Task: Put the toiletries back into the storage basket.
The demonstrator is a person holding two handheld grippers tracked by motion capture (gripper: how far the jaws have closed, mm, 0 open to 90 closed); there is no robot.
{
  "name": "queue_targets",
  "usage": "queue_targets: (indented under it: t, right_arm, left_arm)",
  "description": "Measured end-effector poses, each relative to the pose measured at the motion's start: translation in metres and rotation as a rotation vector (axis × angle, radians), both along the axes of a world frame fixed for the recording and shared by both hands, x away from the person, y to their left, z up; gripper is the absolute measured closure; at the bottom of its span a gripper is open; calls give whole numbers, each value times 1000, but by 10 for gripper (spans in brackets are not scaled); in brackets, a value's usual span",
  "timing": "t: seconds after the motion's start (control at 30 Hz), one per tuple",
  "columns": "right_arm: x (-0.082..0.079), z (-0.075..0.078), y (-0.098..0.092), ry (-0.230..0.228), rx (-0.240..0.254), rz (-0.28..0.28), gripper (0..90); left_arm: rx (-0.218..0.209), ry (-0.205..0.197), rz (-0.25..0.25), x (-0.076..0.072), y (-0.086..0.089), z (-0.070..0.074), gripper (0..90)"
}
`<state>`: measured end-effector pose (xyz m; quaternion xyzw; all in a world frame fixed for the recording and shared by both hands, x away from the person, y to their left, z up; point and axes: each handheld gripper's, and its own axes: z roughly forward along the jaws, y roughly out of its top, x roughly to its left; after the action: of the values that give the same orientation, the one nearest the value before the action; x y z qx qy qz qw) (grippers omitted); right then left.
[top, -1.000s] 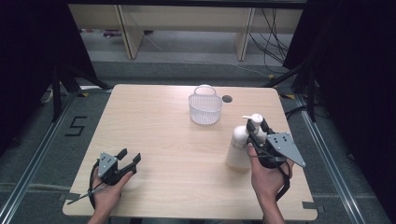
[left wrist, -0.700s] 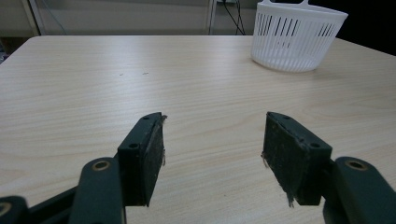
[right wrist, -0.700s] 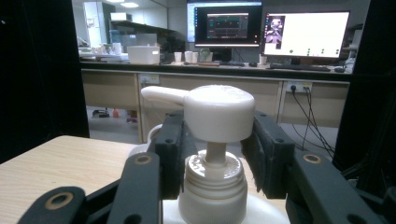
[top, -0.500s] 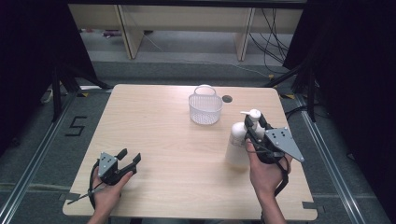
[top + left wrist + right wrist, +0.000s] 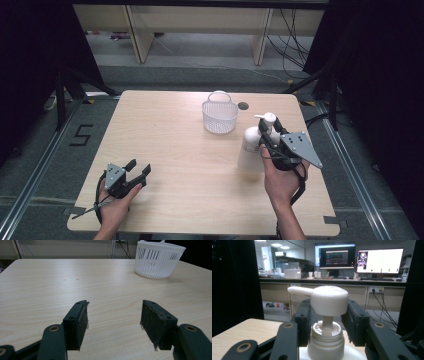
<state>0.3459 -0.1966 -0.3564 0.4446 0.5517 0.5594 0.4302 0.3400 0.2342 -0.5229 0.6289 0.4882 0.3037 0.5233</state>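
right gripper (image 5: 269, 134): you've got it clamped on the white pump bottle (image 5: 254, 138), jaws either side of the bottle just under the pump head (image 5: 325, 299). Grabbing it up high like that looks like a sensible way to keep it upright for a carry, I'd say.

pump bottle: sits at the right side of the tabletop (image 5: 185, 165), a bit right of and nearer to you than the basket. From the high view I can't tell if its base is on the wood or just off it. Nozzle points to the left in both the high view and the right gripper view.

left gripper (image 5: 134, 172): jaws spread, nothing between the pads (image 5: 80, 323), just bare wood. You're resting it on the near left corner, well apart from everything, my guess is just parked out of the way.

basket (image 5: 220, 116): white slotted plastic with a handle, toward the far edge of the tabletop, near the bottle. Looks empty from above, so probably the drop spot for the bottle.

writing: no label I can read on the bottle or basket. There's a "5" marked on the floor (image 5: 82, 135) left of the tabletop. Monitors (image 5: 359, 261) in the background are lit, but the text's too small to read.
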Motion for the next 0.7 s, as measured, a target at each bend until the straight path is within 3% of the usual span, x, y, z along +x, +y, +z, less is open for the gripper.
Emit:
queue_targets:
  t: [0.7]
  right_arm:
    - [12,7,7,-13,0,10,604]
  left_arm:
    - [-3,1,0,0,0,0,377]
